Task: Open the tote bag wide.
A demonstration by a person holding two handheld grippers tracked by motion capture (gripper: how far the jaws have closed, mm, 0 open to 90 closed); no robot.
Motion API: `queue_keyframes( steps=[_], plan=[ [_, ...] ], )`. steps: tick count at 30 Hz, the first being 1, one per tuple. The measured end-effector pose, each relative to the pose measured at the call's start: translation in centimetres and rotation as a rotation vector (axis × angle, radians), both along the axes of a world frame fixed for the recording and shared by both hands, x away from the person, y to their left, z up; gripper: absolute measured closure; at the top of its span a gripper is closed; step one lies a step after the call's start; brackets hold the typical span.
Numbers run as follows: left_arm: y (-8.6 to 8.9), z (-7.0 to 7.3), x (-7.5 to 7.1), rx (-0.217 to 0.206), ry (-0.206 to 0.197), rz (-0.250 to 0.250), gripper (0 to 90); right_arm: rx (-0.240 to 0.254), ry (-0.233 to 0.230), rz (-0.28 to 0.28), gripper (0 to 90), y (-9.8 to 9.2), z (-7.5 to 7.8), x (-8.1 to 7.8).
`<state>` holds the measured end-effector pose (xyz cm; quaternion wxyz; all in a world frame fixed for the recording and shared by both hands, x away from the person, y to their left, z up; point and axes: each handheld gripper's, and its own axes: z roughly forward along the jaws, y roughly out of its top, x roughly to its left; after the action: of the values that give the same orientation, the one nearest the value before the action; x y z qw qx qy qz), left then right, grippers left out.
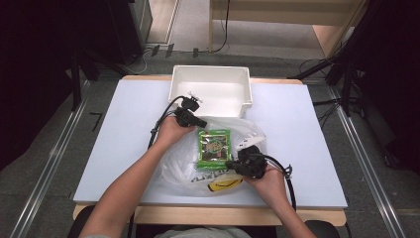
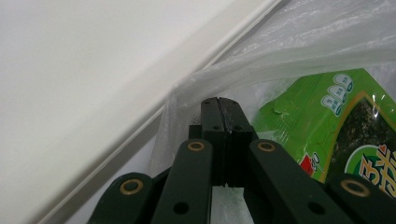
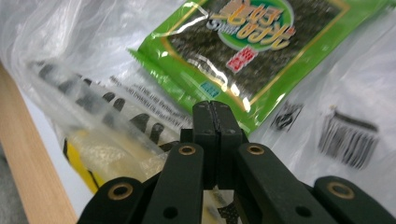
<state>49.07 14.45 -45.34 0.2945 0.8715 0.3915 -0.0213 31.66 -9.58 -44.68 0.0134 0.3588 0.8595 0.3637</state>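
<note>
High view: a green foil seaweed snack packet [image 1: 214,148] lies inside a clear crinkled plastic bag [image 1: 247,131] near the table's near edge. Left gripper [image 1: 202,122] pinches the bag's far edge; right gripper [image 1: 229,164] pinches its near side. A white rectangular plastic bin [image 1: 210,74] stands beyond.

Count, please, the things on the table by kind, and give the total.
White bin: 1
Clear plastic bag: 1
Green snack packet: 1
Total: 3
</note>
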Motion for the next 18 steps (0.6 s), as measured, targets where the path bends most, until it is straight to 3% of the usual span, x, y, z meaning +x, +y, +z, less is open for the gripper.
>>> queue_keyframes(
  steps=[18],
  plan=[
    [0.2,-0.2,-0.4,-0.019,-0.018,0.013,90.0,-0.034,0.037,0.034,90.0,-0.8,-2.1,-3.3]
  ],
)
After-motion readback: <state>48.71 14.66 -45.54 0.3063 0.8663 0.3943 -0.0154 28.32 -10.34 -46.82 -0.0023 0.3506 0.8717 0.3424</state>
